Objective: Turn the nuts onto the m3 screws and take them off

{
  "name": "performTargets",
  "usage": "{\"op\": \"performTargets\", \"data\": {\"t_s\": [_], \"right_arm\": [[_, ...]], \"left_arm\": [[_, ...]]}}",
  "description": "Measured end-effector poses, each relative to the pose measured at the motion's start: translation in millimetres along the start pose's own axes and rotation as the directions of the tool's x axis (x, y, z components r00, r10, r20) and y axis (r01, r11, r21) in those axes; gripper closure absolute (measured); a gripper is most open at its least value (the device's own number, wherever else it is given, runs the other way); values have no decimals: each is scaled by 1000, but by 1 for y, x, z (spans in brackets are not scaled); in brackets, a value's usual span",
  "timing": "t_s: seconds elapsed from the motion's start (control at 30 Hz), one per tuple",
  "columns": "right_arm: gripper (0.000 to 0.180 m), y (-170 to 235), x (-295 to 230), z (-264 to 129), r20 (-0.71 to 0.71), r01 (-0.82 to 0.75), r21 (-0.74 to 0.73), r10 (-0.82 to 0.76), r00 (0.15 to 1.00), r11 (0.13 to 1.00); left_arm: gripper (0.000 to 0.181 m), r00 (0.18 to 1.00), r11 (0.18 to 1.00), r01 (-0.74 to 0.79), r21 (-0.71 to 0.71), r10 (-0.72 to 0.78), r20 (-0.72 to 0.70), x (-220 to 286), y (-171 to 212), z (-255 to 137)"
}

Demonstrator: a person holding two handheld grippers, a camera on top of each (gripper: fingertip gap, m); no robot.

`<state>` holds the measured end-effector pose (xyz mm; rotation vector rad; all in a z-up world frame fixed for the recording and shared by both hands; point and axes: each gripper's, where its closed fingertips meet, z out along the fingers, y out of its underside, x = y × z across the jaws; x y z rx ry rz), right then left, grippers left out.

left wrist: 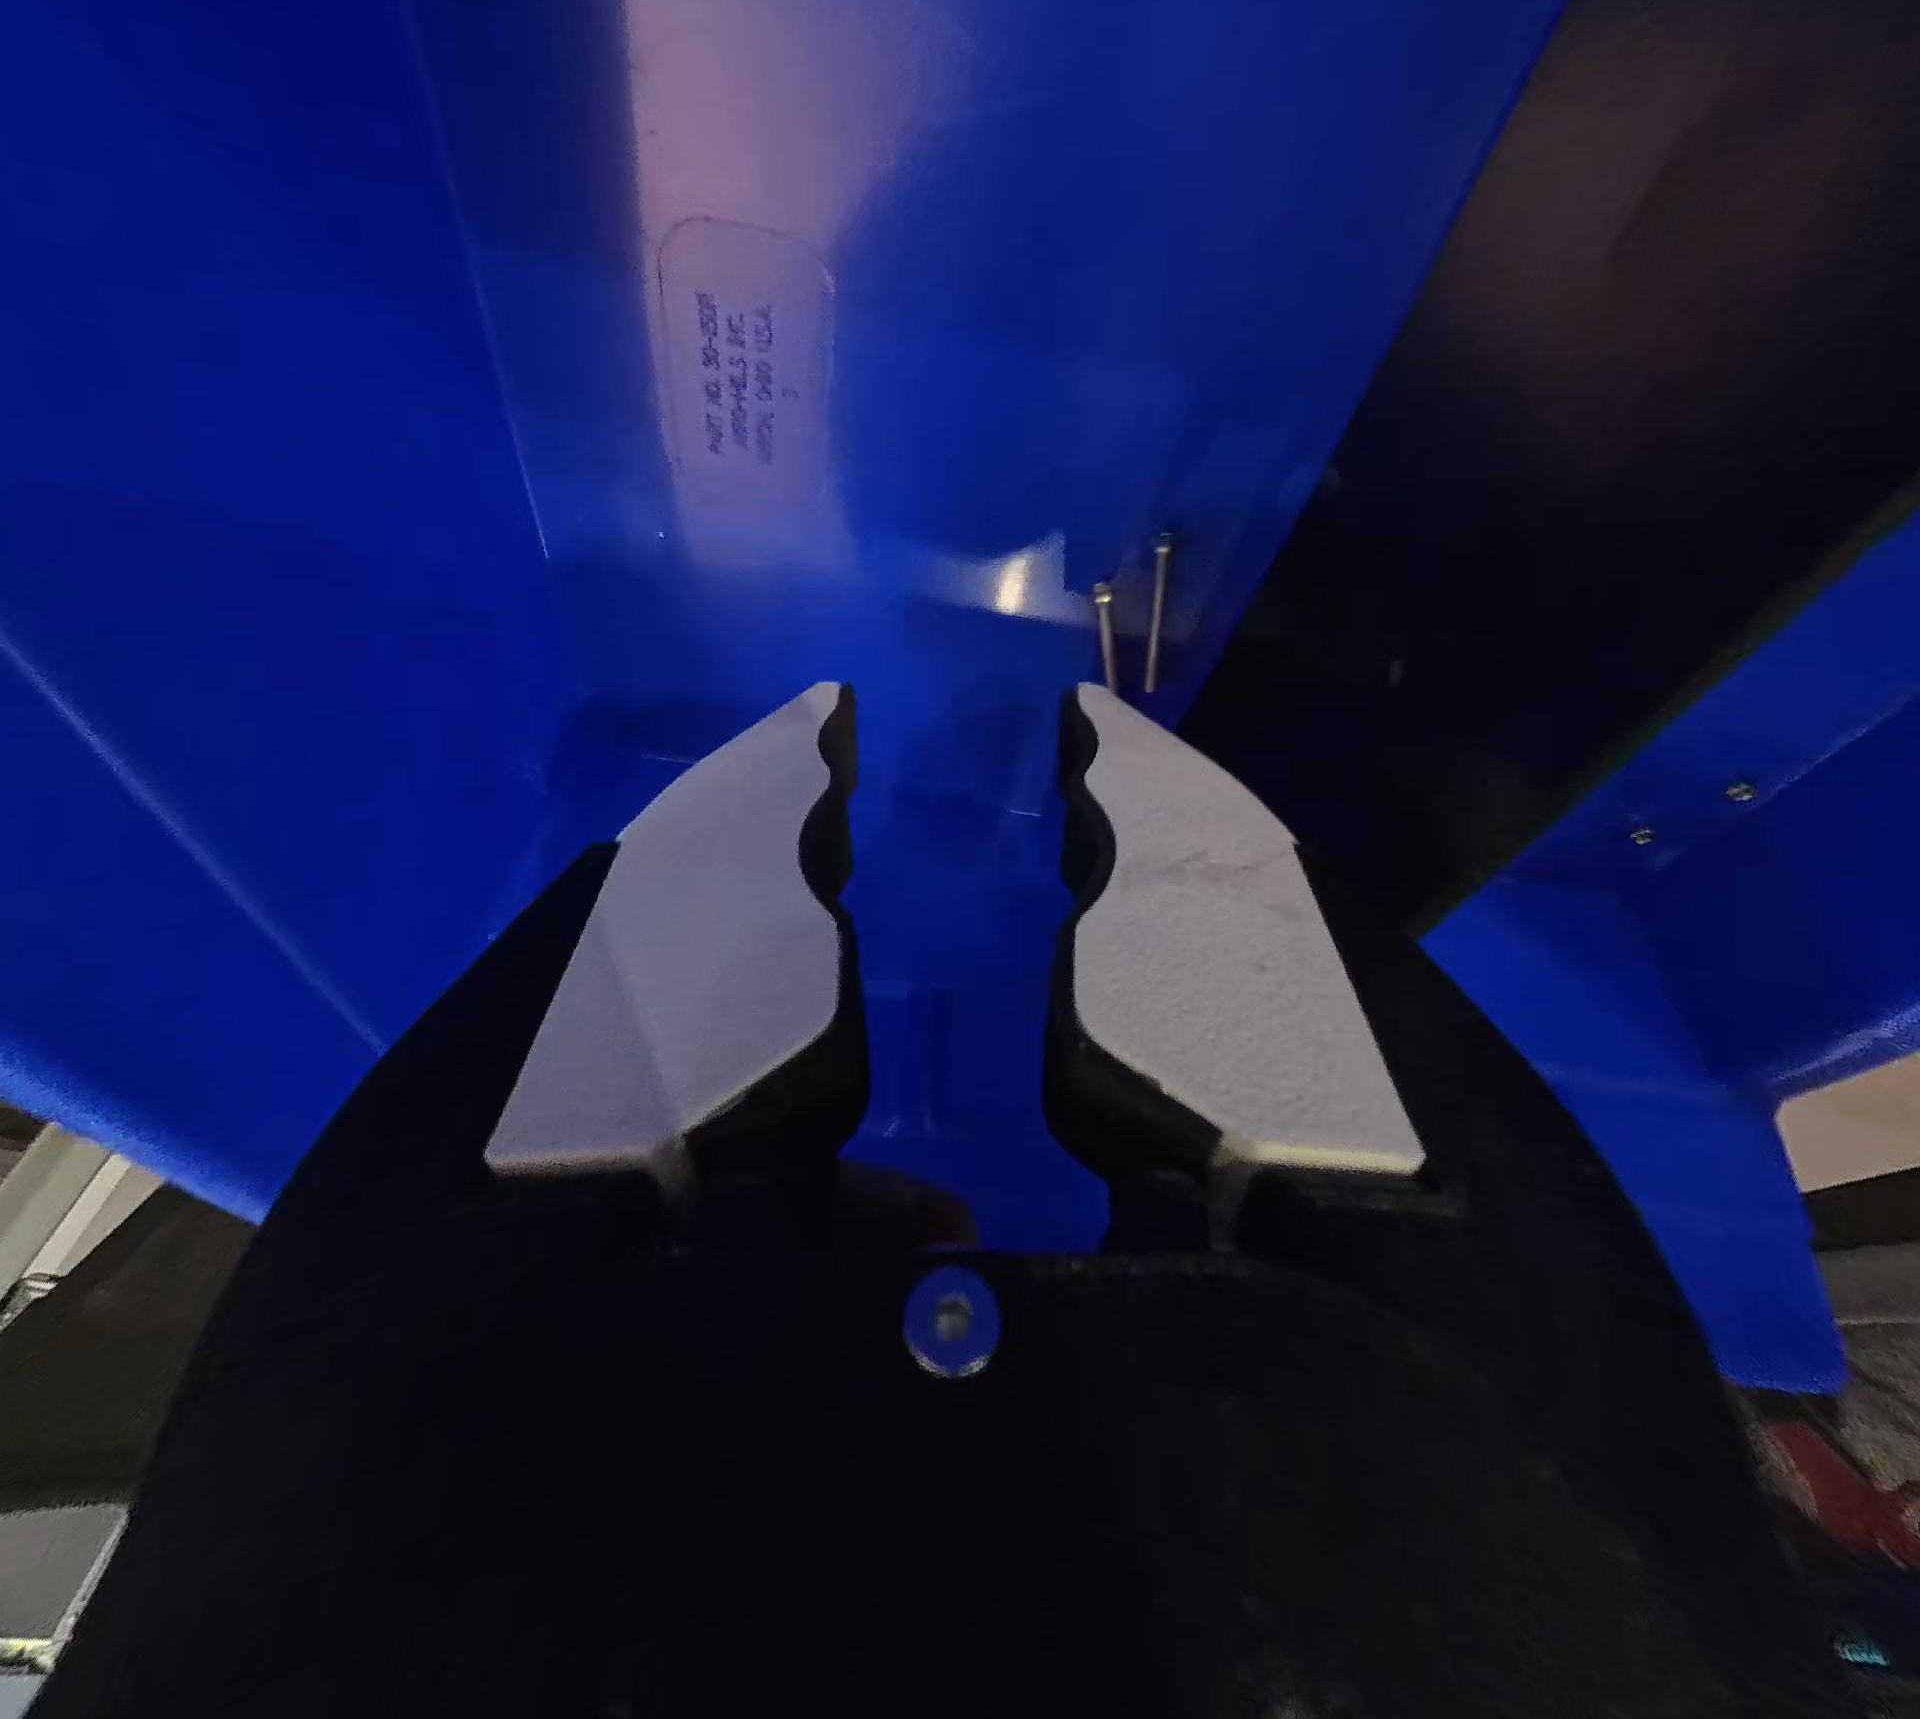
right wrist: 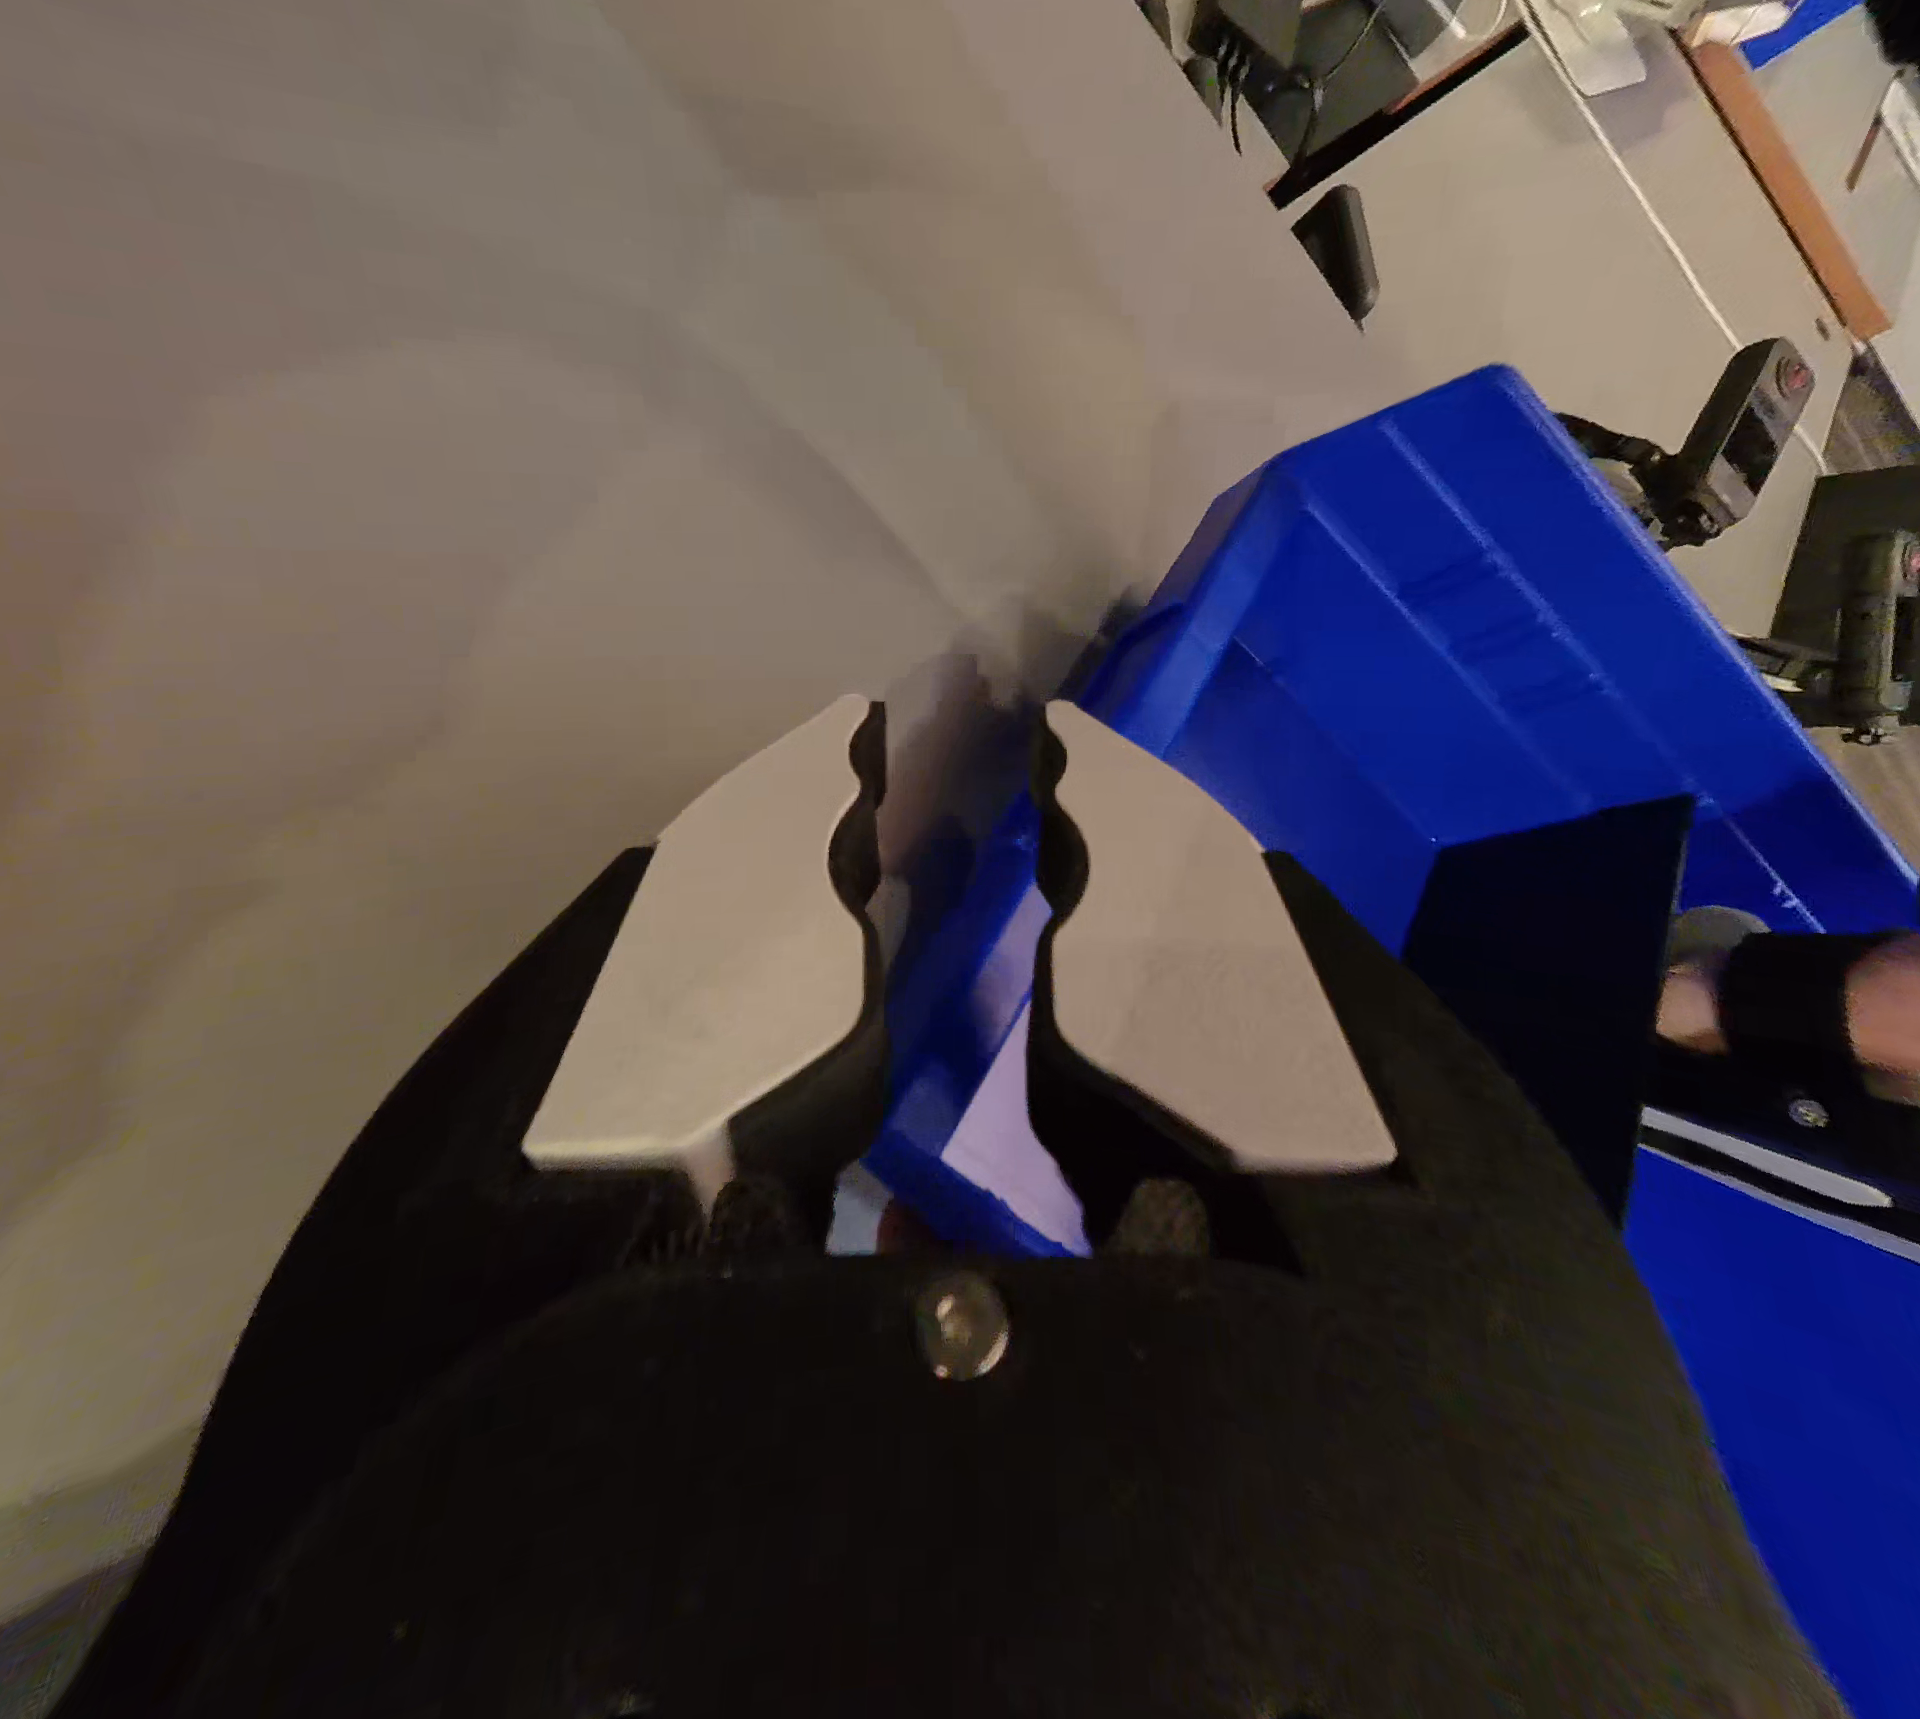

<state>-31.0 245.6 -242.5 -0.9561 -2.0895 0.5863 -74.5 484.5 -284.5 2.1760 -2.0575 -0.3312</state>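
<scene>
In the left wrist view my left gripper (left wrist: 956,713) is open and empty, reaching deep inside a blue plastic bin (left wrist: 312,422). Two long thin metal screws (left wrist: 1132,620) lie against the bin's far right corner beside a dark divider (left wrist: 1558,422), just right of and beyond my right fingertip. Two small nuts (left wrist: 1688,812) sit on the blue floor of the neighbouring compartment at the right. In the right wrist view my right gripper (right wrist: 961,719) is open and empty above the grey table (right wrist: 468,319), at the outer left corner of the blue bin (right wrist: 1455,609).
A hand in a dark sleeve (right wrist: 1787,1015) holds the other gripper over the bin at the right. A black pen-like item (right wrist: 1340,246) lies on the table's far edge. Cables, a power strip (right wrist: 1299,7) and a camera on a stand (right wrist: 1735,443) sit beyond.
</scene>
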Motion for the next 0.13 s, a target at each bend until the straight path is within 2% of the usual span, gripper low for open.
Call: {"op": "performTargets", "data": {"t_s": [0.03,0.1,0.13], "right_arm": [[159,0,3,1,-18,21,-1,-21,1000,1000],[172,0,22,-2,-174,125,-15,-125,977,992],[178,0,24,-3,-189,150,-25,-152,970,988]], "left_arm": [[145,1000,1000,-5,-3,5,6,-1,0,1],[144,1000,1000,-4,1,4,13,-4,0,1],[144,1000,1000,3,8,-3,4,-3,0,1]]}}
